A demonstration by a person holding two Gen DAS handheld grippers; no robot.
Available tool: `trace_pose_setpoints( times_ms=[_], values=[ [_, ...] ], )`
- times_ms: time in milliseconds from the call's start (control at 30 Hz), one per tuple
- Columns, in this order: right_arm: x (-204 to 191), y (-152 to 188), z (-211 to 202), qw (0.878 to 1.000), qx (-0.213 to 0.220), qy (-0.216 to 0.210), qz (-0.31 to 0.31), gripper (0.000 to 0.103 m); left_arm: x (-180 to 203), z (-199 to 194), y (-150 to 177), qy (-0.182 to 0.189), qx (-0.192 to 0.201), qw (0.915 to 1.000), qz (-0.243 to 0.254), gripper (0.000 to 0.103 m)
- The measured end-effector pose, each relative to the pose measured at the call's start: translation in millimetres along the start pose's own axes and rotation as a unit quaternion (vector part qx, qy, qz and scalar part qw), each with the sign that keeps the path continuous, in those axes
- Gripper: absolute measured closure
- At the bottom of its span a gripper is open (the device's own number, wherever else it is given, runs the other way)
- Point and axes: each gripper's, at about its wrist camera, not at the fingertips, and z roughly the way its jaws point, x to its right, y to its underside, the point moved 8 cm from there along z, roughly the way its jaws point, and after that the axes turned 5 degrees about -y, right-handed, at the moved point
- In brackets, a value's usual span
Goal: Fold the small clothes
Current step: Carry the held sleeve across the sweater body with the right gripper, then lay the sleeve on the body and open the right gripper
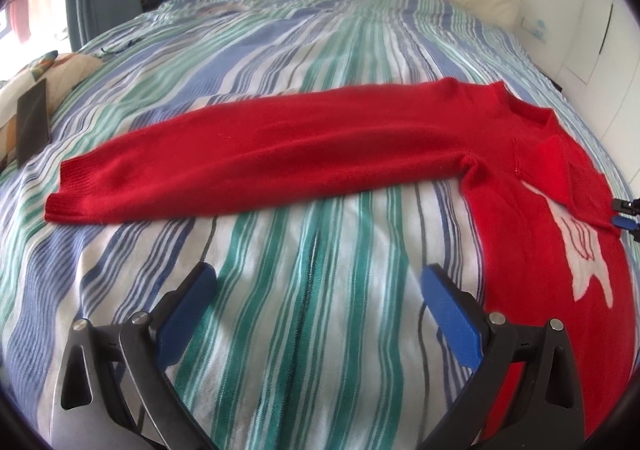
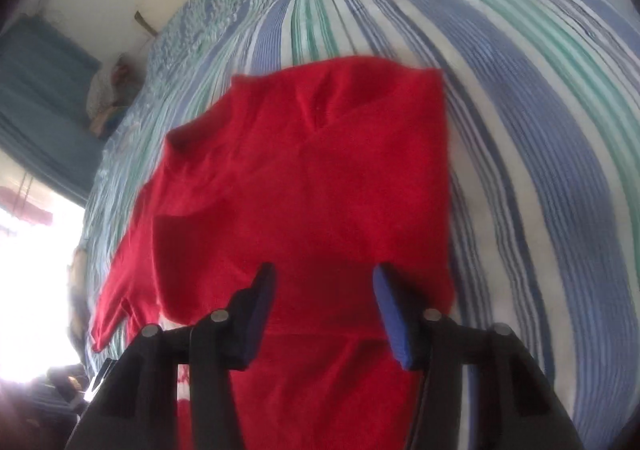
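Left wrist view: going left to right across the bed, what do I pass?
Dark phone → sweater cuff → long red sleeve → collar → white motif → right tongs' tips at the picture's edge.

Garment: red knit sweater (image 1: 520,185), white figure on the front.
Pose: flat on the striped bed (image 1: 280,290), one sleeve (image 1: 248,161) stretched straight sideways.
Other side: folded over the body (image 2: 312,177).
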Motion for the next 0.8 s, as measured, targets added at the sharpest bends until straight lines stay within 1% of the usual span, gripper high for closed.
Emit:
trace_pose_setpoints(
  times_ms=[67, 100, 133, 167, 200, 233, 267, 333, 367, 400, 433, 467, 500, 533, 600, 667, 700, 733, 767, 800],
  values=[
    [-9, -2, -13, 0.999, 0.012, 0.015, -0.041, 0.056, 2, 1, 0, -0.002, -0.001, 1.0000, 0.004, 0.001],
    [-21, -3, -17, 0.997, 0.017, 0.026, -0.073, 0.055, 3, 1, 0, -0.003, -0.002, 1.0000, 0.005, 0.001],
    [-38, -3, -19, 0.993, 0.020, 0.035, -0.114, 0.055, 3, 2, 0, -0.005, -0.002, 1.0000, 0.005, 0.001],
    [-60, -1, -21, 0.986, 0.021, 0.043, -0.162, 0.056, 3, 3, 1, -0.007, -0.003, 1.0000, 0.006, 0.001],
    [-87, 4, -18, 0.975, 0.022, 0.048, -0.218, 0.056, 3, 3, 1, -0.008, -0.004, 0.9999, 0.006, 0.001],
    [-117, 12, -13, 0.960, 0.020, 0.045, -0.275, 0.056, 3, 3, 1, -0.007, -0.005, 1.0000, 0.005, 0.001],
    [-148, 24, -5, 0.943, 0.017, 0.033, -0.331, 0.057, 2, 3, 1, -0.006, -0.005, 1.0000, 0.004, 0.001],
    [-200, 51, 14, 0.909, 0.001, 0.007, -0.418, 0.064, 0, 3, 1, -0.002, -0.005, 1.0000, 0.000, 0.001],
    [-221, 63, 28, 0.892, -0.010, 0.002, -0.452, 0.065, -1, 3, 1, 0.000, -0.006, 1.0000, -0.003, 0.001],
    [-236, 72, 43, 0.876, -0.021, 0.005, -0.481, 0.069, -2, 3, 1, 0.002, -0.007, 1.0000, -0.006, 0.001],
    [-245, 76, 59, 0.864, -0.029, 0.016, -0.502, 0.071, -3, 3, 1, 0.004, -0.009, 0.9999, -0.009, 0.001],
    [-248, 78, 76, 0.855, -0.041, 0.033, -0.515, 0.071, -4, 3, 0, 0.006, -0.010, 0.9999, -0.012, 0.001],
    [-244, 75, 92, 0.850, -0.051, 0.060, -0.520, 0.073, -6, 3, 0, 0.008, -0.011, 0.9998, -0.015, 0.001],
    [-237, 75, 105, 0.849, -0.060, 0.086, -0.518, 0.073, -7, 4, -1, 0.010, -0.013, 0.9997, -0.018, 0.001],
    [-224, 69, 128, 0.850, -0.086, 0.112, -0.507, 0.073, -7, 4, -2, 0.012, -0.016, 0.9996, -0.022, 0.001],
    [-213, 65, 140, 0.846, -0.091, 0.137, -0.506, 0.080, -8, 6, -3, 0.013, -0.019, 0.9995, -0.023, 0.001],
    [-211, 61, 141, 0.851, -0.085, 0.139, -0.500, 0.092, -8, 6, -3, 0.013, -0.019, 0.9995, -0.023, 0.001],
    [-211, 58, 137, 0.858, -0.075, 0.134, -0.490, 0.096, -7, 6, -3, 0.013, -0.020, 0.9995, -0.023, 0.001],
    [-217, 57, 131, 0.870, -0.066, 0.107, -0.476, 0.096, -7, 6, -3, 0.012, -0.020, 0.9995, -0.023, 0.001],
    [-225, 60, 122, 0.880, -0.060, 0.059, -0.468, 0.096, -7, 6, -3, 0.010, -0.020, 0.9995, -0.021, 0.001]
  ],
)
